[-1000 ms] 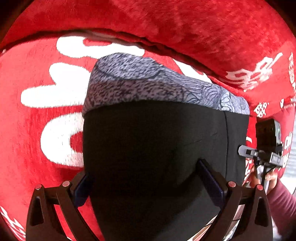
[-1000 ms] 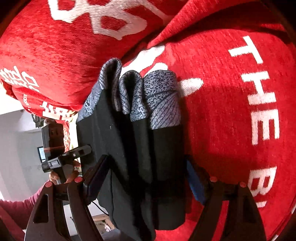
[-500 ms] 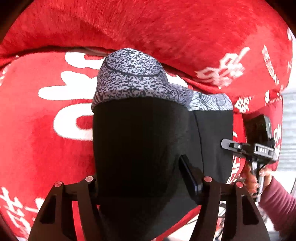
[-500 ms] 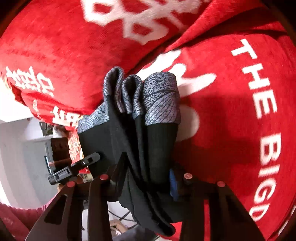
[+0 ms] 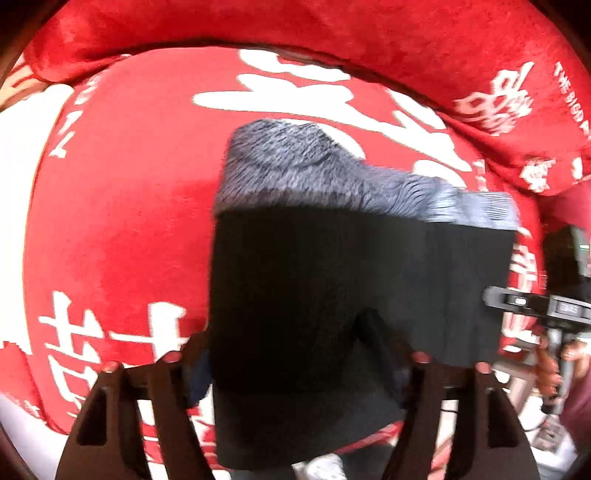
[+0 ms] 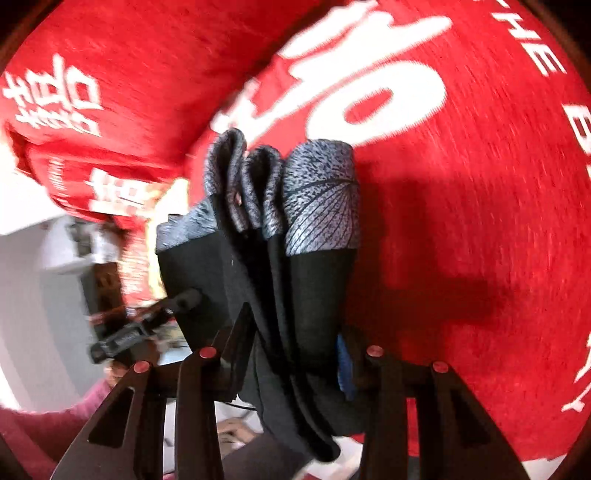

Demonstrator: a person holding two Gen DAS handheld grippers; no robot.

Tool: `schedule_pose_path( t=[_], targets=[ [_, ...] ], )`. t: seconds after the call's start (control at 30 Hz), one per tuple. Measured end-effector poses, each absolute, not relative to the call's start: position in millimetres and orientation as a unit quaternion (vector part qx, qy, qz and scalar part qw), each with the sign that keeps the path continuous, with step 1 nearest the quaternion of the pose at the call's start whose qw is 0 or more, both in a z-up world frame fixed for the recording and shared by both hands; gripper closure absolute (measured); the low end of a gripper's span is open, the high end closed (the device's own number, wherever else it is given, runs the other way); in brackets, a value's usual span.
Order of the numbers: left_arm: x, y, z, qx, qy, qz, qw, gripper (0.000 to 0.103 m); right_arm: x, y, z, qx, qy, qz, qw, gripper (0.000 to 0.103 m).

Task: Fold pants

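Observation:
The black pants [image 5: 295,288] with a grey patterned band [image 5: 317,173] are folded into a thick bundle. My left gripper [image 5: 284,354] is shut on the black end of the bundle and holds it above the red cover. In the right wrist view the same bundle [image 6: 295,280] shows edge-on as several layers, grey band [image 6: 321,199] at the far end. My right gripper [image 6: 291,347] is shut on its near end. The other gripper shows at the right edge of the left view [image 5: 554,310] and at the left of the right view [image 6: 140,328].
A red plush cover with white lettering [image 5: 118,221] spreads under the pants, with a raised red cushion [image 5: 332,33] behind. It also fills the right wrist view [image 6: 461,184]. A pale floor and room clutter [image 6: 44,295] lie beyond the cover's edge.
Both grippers closed onto the folded pants and lifted and pulled the bundle back and sideways over the cover. The current frames are motion-blurred.

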State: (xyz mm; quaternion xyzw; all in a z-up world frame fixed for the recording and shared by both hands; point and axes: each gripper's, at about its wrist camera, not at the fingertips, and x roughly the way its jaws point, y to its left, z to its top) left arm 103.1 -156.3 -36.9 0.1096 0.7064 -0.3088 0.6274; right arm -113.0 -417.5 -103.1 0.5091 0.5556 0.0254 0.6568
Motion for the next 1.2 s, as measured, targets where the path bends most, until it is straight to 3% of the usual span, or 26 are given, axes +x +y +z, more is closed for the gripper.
schedule_pose_path(
  t=[0.07, 0.13, 0.47, 0.7, 0.87, 0.93, 1.0, 1.03, 1.1, 1.2],
  targets=[
    [102, -156, -35, 0.116, 0.698, -0.309, 0.636, 0.021, -115, -418, -99, 0.499, 0.554, 0.016, 0.666, 0.052],
    [101, -152, -33, 0.136, 0.690, -0.298, 0.645, 0.011, -116, -417, -98, 0.482, 0.567, -0.004, 0.668, 0.049],
    [82, -150, -10, 0.196, 0.670, -0.273, 0.662, 0.011, -120, -406, -70, 0.402, 0.606, -0.087, 0.681, 0.037],
    [67, -149, 17, 0.219, 0.658, -0.270, 0.668, 0.011, -129, -386, -30, 0.370, 0.601, -0.133, 0.696, 0.023],
    [60, -148, 31, 0.232, 0.659, -0.262, 0.666, 0.011, -136, -369, -14, 0.367, 0.596, -0.156, 0.696, 0.020],
    [57, -147, 38, 0.235, 0.658, -0.261, 0.666, 0.011, -138, -361, -10, 0.370, 0.596, -0.159, 0.695, 0.015],
    [55, -146, 43, 0.237, 0.660, -0.260, 0.664, 0.011, -137, -354, -4, 0.366, 0.593, -0.170, 0.697, 0.002],
    [54, -146, 46, 0.237, 0.662, -0.261, 0.662, 0.011, -137, -351, -2, 0.365, 0.590, -0.173, 0.699, 0.000],
    [51, -145, 52, 0.239, 0.665, -0.263, 0.657, 0.000, -137, -346, 5, 0.362, 0.585, -0.179, 0.704, 0.000],
    [47, -145, 62, 0.241, 0.663, -0.271, 0.655, 0.000, -135, -338, 17, 0.348, 0.584, -0.188, 0.709, 0.000]
  ],
)
